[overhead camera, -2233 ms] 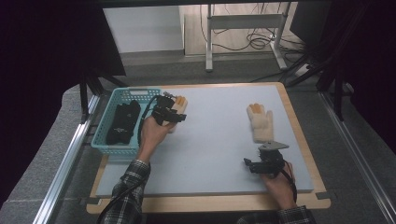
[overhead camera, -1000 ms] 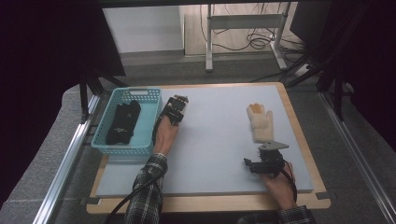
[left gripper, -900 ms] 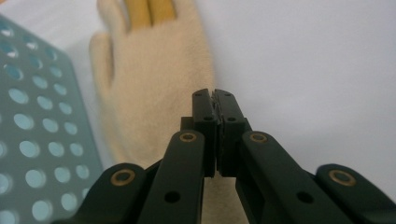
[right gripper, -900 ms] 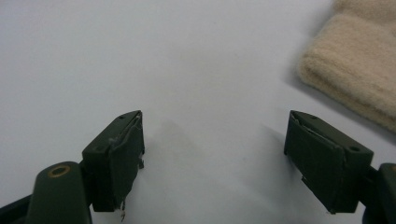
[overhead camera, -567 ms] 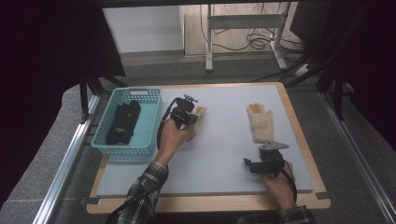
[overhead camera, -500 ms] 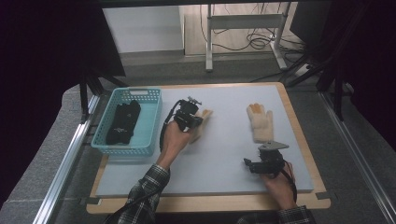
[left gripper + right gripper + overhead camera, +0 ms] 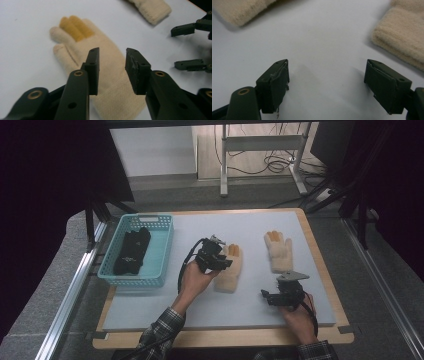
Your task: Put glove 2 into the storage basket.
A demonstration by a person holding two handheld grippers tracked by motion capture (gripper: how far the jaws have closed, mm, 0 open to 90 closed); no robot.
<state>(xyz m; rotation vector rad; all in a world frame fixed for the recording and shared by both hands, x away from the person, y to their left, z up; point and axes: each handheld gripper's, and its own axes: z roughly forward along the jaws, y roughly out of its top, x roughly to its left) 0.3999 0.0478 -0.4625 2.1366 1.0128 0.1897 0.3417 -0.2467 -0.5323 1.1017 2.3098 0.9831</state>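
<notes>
The left gripper has just been opening its jaws over the cream glove, which lies flat on the white mat right of the blue basket; nothing is pinched, so the glove looks released. Earlier it hung at the basket's edge. The right gripper rests wide apart, empty, below the second glove

Bright, even overhead light on the pale worktop; dark frame edges; soft shadows; close-up views slightly blurred.
</notes>
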